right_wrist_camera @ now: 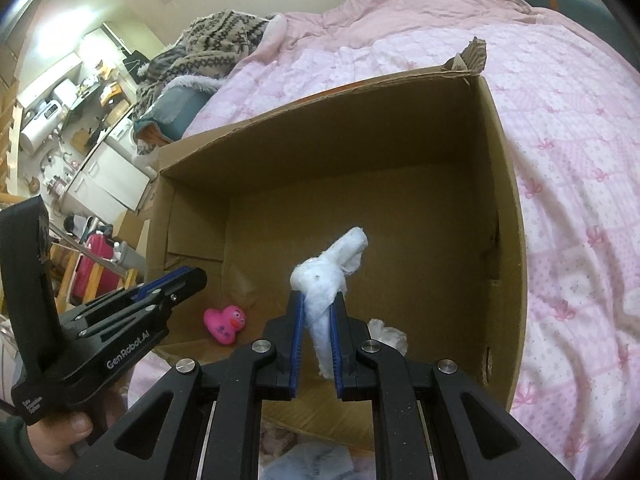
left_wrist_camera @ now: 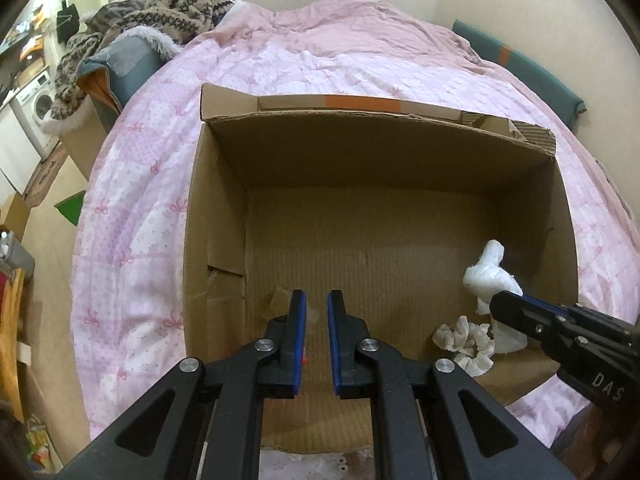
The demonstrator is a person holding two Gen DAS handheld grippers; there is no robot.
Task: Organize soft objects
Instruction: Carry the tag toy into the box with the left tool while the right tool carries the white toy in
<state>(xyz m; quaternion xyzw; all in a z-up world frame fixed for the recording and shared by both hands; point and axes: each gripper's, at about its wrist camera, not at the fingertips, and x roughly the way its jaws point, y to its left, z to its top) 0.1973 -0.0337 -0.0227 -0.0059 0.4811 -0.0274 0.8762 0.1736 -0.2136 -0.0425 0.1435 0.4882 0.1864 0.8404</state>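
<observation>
Fingers (right_wrist_camera: 297, 344) of the right gripper (right_wrist_camera: 318, 322), black with ribbed blue pads, are clamped on a crumpled white tissue wad (right_wrist_camera: 325, 280), a soft twisted roll whose fluffy end sticks up and forward past the tips, above the inside of a cardboard box (right_wrist_camera: 508, 216). The left gripper (left_wrist_camera: 317, 312) is seen with its flat blue-lined fingers slightly apart, nothing between them, over the near part of the same box. A ruffled white scrunchie (left_wrist_camera: 466, 340), bunched into a ring, lies on the corrugated brown floor near the right wall, just below the held wad. A glossy pink rubber duck (right_wrist_camera: 225, 323) with an orange beak rests in the near left corner. The box, with a torn, ragged far flap, sits on a quilted pink bedspread (left_wrist_camera: 132, 216) printed with bows.
</observation>
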